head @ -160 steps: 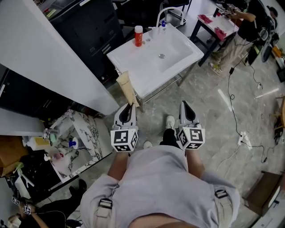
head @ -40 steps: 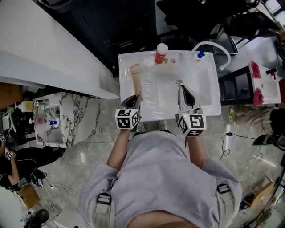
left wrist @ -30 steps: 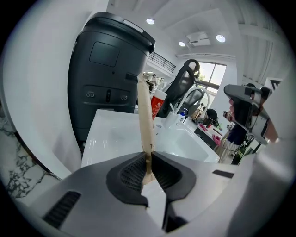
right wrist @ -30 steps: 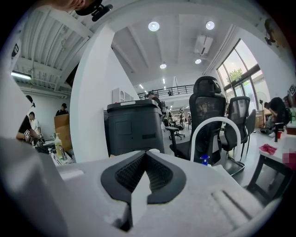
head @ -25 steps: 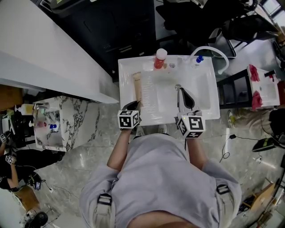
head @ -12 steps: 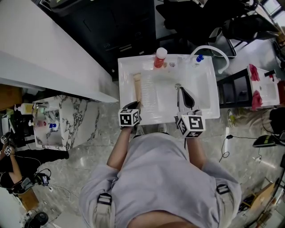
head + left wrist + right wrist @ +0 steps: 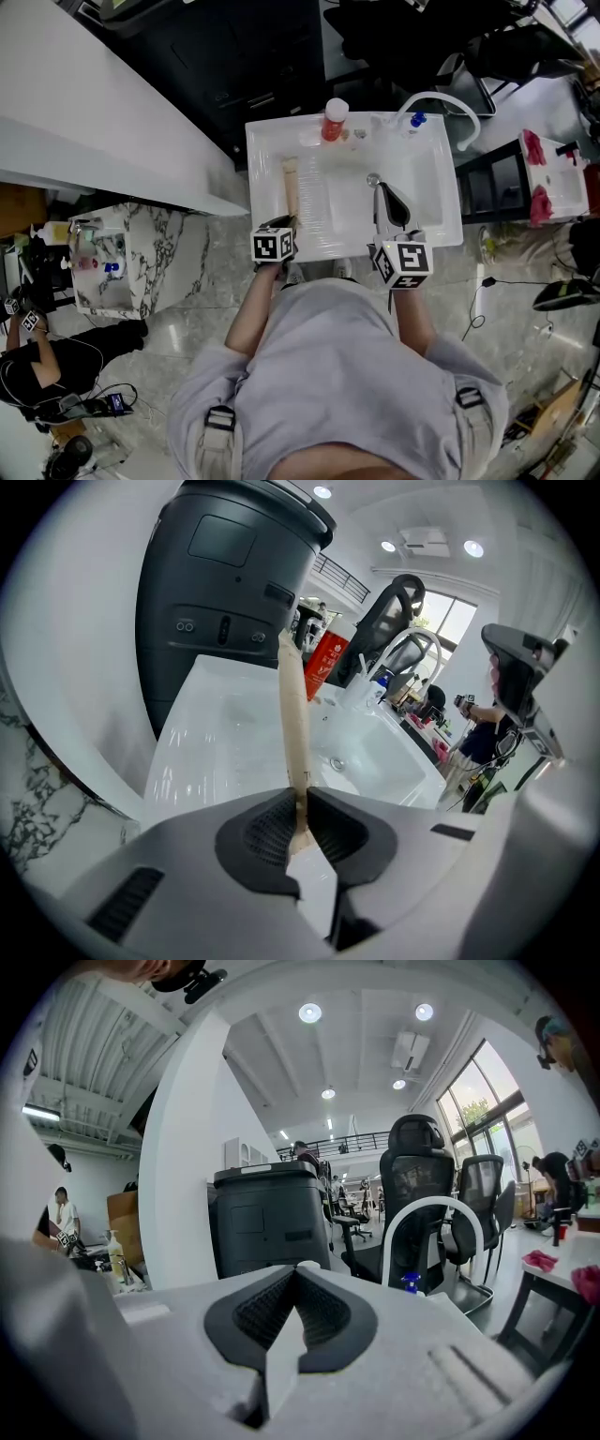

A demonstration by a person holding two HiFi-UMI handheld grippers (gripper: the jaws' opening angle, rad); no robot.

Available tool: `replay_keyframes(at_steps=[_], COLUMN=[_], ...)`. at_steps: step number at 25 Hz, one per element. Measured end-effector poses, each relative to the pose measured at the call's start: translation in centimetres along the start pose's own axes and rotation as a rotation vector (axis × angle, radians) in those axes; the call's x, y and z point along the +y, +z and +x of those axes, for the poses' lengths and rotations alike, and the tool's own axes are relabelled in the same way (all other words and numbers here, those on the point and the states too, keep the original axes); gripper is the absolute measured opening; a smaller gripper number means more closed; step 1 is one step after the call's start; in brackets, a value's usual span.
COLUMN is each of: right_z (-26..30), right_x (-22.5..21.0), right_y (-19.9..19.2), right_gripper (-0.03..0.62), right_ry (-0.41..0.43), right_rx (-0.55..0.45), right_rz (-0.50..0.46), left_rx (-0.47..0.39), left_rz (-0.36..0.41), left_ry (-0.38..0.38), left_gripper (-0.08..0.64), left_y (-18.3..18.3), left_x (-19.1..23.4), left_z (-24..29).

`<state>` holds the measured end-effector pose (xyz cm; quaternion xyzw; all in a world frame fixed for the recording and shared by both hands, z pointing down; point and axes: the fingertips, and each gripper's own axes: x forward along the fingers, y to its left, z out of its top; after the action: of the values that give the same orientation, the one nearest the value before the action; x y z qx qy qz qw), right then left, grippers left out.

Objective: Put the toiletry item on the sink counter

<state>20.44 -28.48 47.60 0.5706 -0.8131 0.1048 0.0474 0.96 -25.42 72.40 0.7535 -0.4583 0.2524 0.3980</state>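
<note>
**Q:** While the left tool (image 7: 300, 803) was clenched on the flat end of the beige tube (image 7: 293, 714), where did that tube lie?

**A:** It ran straight out ahead of the jaws, along the left strip of the white worktop (image 7: 265, 155), just beside the basin (image 7: 422, 192). Whether it touched the surface, I could not tell.

**Q:** And the room around it?

**A:** The worktop's left edge ran near the tube. A red bottle (image 7: 333, 120) stood at the back rim, beyond the tube's far tip and apart from it. The right tool (image 7: 380, 190) hung over the basin, jaws pressed together on nothing, well apart from the tube. A white faucet (image 7: 441, 98) arched at the back right.
</note>
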Motion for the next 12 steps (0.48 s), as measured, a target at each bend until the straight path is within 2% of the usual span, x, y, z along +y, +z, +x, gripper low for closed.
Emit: replay_keyframes(at_steps=[5, 12], right_z=[-0.1, -0.3], right_x=[-0.2, -0.2], right_y=[0.0, -0.2], right_gripper=[0.005, 0.005], right_ry=[-0.007, -0.009], right_rx=[0.005, 0.005], right_rz=[0.003, 0.002], left_rx=[0.038, 0.081], left_rz=[-0.033, -0.051], left_ry=[-0.037, -0.034], left_gripper=[0.035, 0.035], left_y=[-0.9, -2.1], left_x=[-0.2, 0.2], left_z=[0.8, 1.2])
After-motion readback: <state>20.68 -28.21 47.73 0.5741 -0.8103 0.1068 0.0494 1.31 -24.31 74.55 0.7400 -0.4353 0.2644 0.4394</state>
